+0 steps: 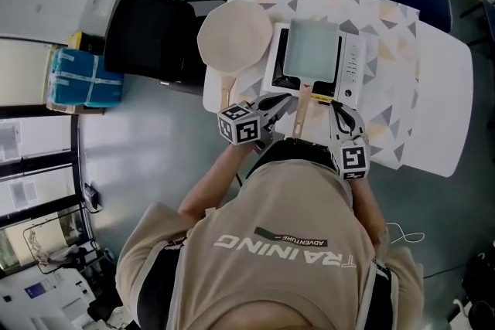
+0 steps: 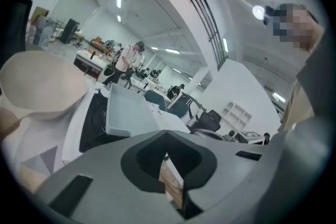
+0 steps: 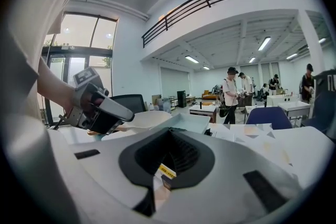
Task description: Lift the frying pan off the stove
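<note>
Probably handles as a stiff, fairly light thing: thin metal, shallow walls, nothing visible inside to slosh or spill. Best taken by the wooden handle (image 1: 302, 110), well along the wood rather than at the very tip, and squeezed across the flat sides to stop any rolling. Likely front-heavy once clear of the stove (image 1: 352, 66), so apt to droop or swivel in a two-jaw pinch; worth a second gripper beside or under the handle for steadying. No sign of anything fragile, though a hard knock against the stove's top is worth avoiding. Looks like a square frying pan (image 1: 312, 50), pale grey-blue inside, with low upright walls and a light wood handle. Sits flat on the stove's dark cooking plate, covering most of it, with the handle sticking out over the stove's near edge toward the person. Not yet lifted. Left gripper (image 1: 286, 98) just off the stove's near-left corner, beside the handle and apart from it: jaws pressed fully together on nothing, with wood showing only beyond them in the left gripper view. Right gripper (image 1: 335, 107) off the stove's near-right corner, on the handle's other side: jaws likewise together at the tips and empty, with a yellow label (image 1: 323, 98) on the stove's near edge visible past them. Left of the stove, up against its side, contact unclear: a round beige pan (image 1: 234, 36) with its own wooden handle. Under the stove, a table (image 1: 445, 81) with a patterned cloth.
</note>
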Tool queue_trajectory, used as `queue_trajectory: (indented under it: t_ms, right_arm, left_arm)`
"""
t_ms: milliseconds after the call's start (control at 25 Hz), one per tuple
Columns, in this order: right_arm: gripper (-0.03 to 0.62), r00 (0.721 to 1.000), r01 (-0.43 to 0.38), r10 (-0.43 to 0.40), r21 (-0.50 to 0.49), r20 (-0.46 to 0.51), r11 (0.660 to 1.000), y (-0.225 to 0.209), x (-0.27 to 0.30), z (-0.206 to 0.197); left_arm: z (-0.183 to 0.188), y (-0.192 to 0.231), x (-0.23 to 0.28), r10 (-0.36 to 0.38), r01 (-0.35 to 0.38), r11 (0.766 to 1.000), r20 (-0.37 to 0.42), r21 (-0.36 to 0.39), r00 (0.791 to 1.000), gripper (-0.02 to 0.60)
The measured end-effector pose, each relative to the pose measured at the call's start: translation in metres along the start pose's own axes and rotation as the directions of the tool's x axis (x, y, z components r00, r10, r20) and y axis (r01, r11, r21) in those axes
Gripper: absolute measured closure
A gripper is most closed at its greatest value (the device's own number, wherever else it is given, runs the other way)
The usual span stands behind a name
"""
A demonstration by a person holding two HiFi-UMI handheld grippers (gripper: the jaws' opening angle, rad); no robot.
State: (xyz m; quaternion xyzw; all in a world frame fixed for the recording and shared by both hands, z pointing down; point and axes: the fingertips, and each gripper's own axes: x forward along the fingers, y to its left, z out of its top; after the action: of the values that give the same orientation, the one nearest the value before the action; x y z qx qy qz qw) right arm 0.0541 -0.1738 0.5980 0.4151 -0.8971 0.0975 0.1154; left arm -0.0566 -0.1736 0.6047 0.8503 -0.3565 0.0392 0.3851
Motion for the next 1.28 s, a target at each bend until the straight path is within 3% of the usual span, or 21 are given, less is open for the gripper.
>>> queue_trajectory:
  t_ms: [120,200,360,480,560,800,1280]
  right_arm:
    - [0.595,1.0,0.018,-0.018,0.0,-0.003,1.0,0.003,-0.001,0.002]
    - [0.595,0.999,0.042,-0.042,-0.008,0.002,0.999,0.004,-0.002,0.006]
    - [0.595,0.995,0.095,-0.095,0.001,0.004,0.995,0.008,-0.007,0.013]
    - [0.595,0.992,0.128,-0.129,-0.011,-0.012,0.992,0.008,-0.01,0.012]
    - [0.595,0.989,0.149,-0.149,-0.02,-0.019,0.989,0.008,-0.011,0.011]
    - [0.595,0.977,0.208,-0.208,-0.016,-0.045,0.978,0.002,-0.009,0.007]
    - [0.595,0.956,0.278,-0.277,-0.002,-0.094,0.961,-0.002,-0.014,-0.005]
  left_arm:
    - [-0.002,0.004,0.002,-0.058,0.058,0.99,0.006,-0.129,0.998,0.578]
    - [-0.006,0.009,0.004,-0.073,0.07,0.985,-0.012,-0.157,0.997,0.57]
    - [-0.023,0.027,0.005,-0.07,0.046,0.973,-0.099,-0.225,0.993,0.437]
    - [-0.037,0.034,0.011,-0.097,0.043,0.948,-0.156,-0.316,0.983,0.425]
    - [-0.046,0.037,0.015,-0.117,0.046,0.94,-0.192,-0.338,0.974,0.425]
    - [-0.066,0.031,0.035,-0.219,0.092,0.919,-0.301,-0.384,0.928,0.396]
    - [-0.077,0.015,0.066,-0.429,0.208,0.826,-0.346,-0.524,0.835,0.385]
